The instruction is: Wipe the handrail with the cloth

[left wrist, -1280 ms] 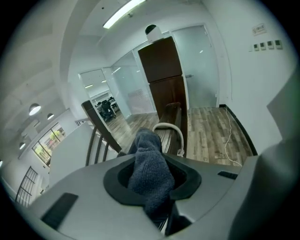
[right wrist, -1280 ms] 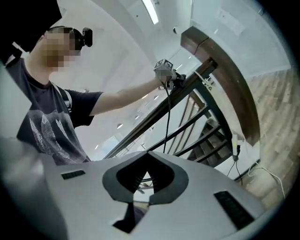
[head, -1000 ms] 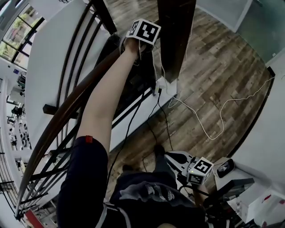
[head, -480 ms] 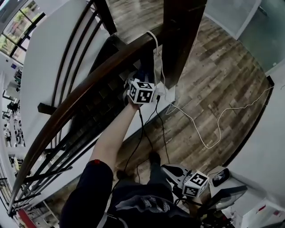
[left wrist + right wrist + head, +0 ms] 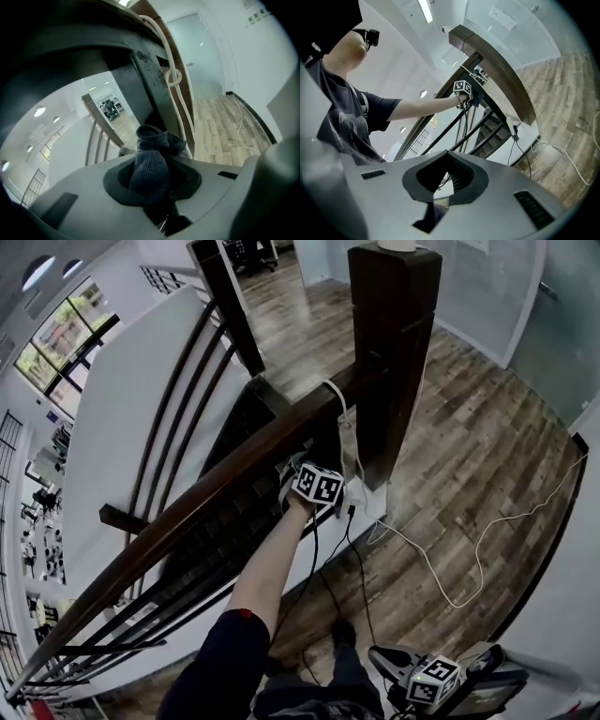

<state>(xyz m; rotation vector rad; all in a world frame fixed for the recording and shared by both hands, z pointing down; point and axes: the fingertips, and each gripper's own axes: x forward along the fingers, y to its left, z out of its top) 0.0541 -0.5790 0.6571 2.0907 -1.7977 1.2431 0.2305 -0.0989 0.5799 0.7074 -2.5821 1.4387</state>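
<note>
Head view looks steeply down on a staircase: the dark wooden handrail (image 5: 187,512) has its long axis running from the square newel post (image 5: 394,362) at its upper end, slanting down toward the lower left of the picture. The left tool (image 5: 305,479) hangs at the end of an outstretched arm, just beside the rail's upper end, on the person's side and slightly below the rail's top face. It does not appear to touch the wood.

Left gripper view shows that tool clenched on the cloth (image 5: 152,159), a dark knitted wad bunched up between the jaws and poking out past them. Above it the rail's dark underside fills the top of the picture, and a white cable (image 5: 173,77) with a knot in it runs down beside the post.

The right tool (image 5: 431,681) sits low by the person's waist, well apart from the rail. Right gripper view shows its jaws parted with nothing between them.

My judgement is that wiping contact is not made at this moment. The rail lies above and just beyond the cloth, so the left tool, by far the nearer one, would need to lift the wad onto the top face and then travel along the slant. The cable draped at the post end could snag the cloth.
</note>
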